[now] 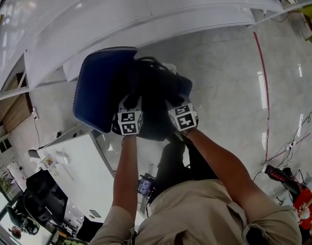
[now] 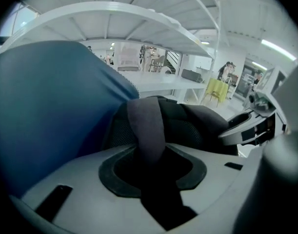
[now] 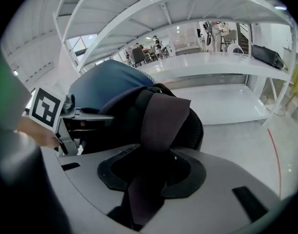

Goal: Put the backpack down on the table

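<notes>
A black backpack (image 1: 158, 86) hangs in front of me between both grippers, above the grey floor. My left gripper (image 1: 131, 105) is shut on a dark shoulder strap (image 2: 146, 126), which runs down through its jaws (image 2: 149, 162). My right gripper (image 1: 172, 104) is shut on the other strap (image 3: 163, 116), which also passes between its jaws (image 3: 149, 172). The bag's mesh back panel (image 2: 188, 123) and rounded body (image 3: 124, 116) fill the space just beyond the jaws. A blue padded surface (image 1: 102, 86) with a white stitched edge lies against the bag's left side; I cannot tell whether it belongs to the bag.
White curved shelving with a long table surface (image 1: 145, 14) stands just beyond the backpack. A white desk (image 1: 74, 172) with dark equipment is at my lower left. A red line (image 1: 263, 75) and cables (image 1: 288, 152) mark the floor on the right. Distant people (image 3: 153, 43) stand beyond the shelves.
</notes>
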Motion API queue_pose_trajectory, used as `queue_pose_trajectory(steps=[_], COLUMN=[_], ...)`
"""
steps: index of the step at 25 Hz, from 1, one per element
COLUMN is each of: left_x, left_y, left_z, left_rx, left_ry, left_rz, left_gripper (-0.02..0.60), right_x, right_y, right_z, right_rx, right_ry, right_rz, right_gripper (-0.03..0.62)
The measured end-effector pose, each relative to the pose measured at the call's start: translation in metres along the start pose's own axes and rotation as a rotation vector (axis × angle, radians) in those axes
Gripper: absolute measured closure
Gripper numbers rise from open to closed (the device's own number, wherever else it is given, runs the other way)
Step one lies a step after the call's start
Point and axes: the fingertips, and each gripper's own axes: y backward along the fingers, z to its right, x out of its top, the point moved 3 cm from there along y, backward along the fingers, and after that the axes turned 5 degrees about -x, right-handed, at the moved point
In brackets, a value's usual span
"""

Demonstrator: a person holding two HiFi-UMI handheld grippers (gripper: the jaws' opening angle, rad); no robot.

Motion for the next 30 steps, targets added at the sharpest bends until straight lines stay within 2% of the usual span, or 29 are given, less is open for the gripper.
queue_pose_trajectory(steps=[1, 3, 8, 12, 14, 17, 22, 25, 30], left_x=[0.003, 0.011, 0.046, 0.087, 0.101, 0.113, 0.097, 0.087, 0.098], left_y=[0.005, 0.020, 0.076, 0.128, 0.157, 0.208, 0.303, 0.348, 0.398], left_z=[0.002, 0.006, 0.025, 0.042, 0.048, 0.049, 0.047, 0.055, 0.075], left_rx=[0.004, 0.000, -0.035, -0.020, 0.010, 0.081, 0.200, 0.249, 0.303], left_ry=[0.000, 0.016, 0.031, 0.008, 0.005, 0.032, 0.117, 0.150, 0.151], left_rz=[0.003, 0.024, 0.163, 0.299, 0.351, 0.412, 0.465, 0.511, 0.612], left_gripper=[0.470, 0.512, 0.523, 0.526, 0.526, 0.526, 0.528, 0.528, 0.528], right_x=[0.002, 0.012, 0.053, 0.094, 0.104, 0.100, 0.072, 0.082, 0.129], right_y=[0.004, 0.019, 0.076, 0.127, 0.150, 0.191, 0.255, 0.275, 0.306], right_z=[-0.003, -0.013, -0.047, -0.070, -0.086, -0.129, -0.206, -0.222, -0.225], right_rx=[0.020, 0.062, 0.145, 0.198, 0.238, 0.344, 0.531, 0.564, 0.541], right_ry=[-0.003, 0.010, 0.124, 0.188, 0.221, 0.323, 0.489, 0.547, 0.596], right_rz=[0.014, 0.062, 0.235, 0.351, 0.365, 0.373, 0.369, 0.388, 0.476], right_gripper=[0.461, 0.495, 0.517, 0.519, 0.519, 0.522, 0.523, 0.523, 0.523])
